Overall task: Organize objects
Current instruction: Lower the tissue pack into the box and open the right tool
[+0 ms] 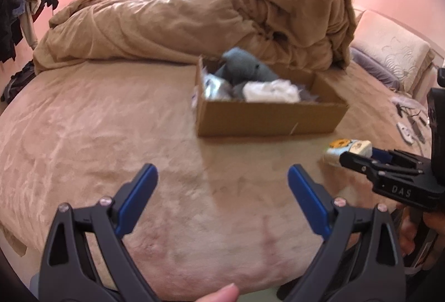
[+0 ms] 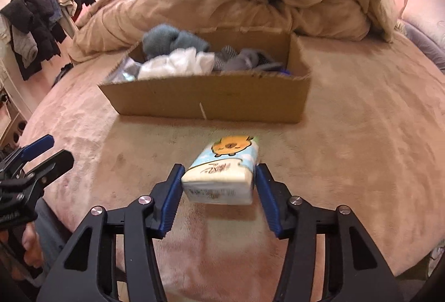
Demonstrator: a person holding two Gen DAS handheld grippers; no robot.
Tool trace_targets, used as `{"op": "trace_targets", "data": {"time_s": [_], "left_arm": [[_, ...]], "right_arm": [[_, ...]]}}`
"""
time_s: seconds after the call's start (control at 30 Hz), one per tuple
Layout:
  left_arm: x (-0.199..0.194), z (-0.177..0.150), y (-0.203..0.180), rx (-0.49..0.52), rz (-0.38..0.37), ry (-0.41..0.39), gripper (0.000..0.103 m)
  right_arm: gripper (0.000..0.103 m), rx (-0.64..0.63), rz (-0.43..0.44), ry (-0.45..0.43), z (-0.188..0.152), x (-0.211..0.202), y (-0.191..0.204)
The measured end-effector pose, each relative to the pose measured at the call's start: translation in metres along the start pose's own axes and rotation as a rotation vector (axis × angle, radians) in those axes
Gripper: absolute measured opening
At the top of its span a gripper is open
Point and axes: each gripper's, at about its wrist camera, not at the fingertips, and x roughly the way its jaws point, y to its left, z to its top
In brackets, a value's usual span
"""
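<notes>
Because the small soft plastic-wrapped tissue pack with an orange cartoon print (image 2: pixel 222 176) is light and yielding, you should expect it to dent under pressure and its film to slip. It lies on the tan plush bedspread (image 2: pixel 361 121), at 6 o'clock from the brown open cardboard box (image 2: pixel 211 98) of rolled socks. The right gripper (image 2: pixel 219 182) brackets the pack's two short ends, pads at or just touching the wrap; a firm clamp cannot be confirmed. Grip at mid-length. The left gripper (image 1: pixel 222 179) stands released and empty.

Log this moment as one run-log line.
stage: grasping | right gripper: shut on tissue pack | left gripper: open, empty | cardboard box: behind pack, holds clothes
</notes>
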Motion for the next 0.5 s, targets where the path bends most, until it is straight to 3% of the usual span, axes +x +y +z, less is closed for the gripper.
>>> {"op": "trace_targets", "data": {"time_s": [0.23,0.5], "left_arm": [[-0.016,0.043,-0.027,0.076,-0.016,-0.085,0.096],[-0.020,0.093,-0.039,0.107,-0.047,-0.165,0.096]], "right_arm": [[0.053,-0.016,0.006,-0.114,0.025,-0.046,-0.009],[0.053,-0.058,-0.018,-0.200,0.071,-0.060,-0.015]]}}
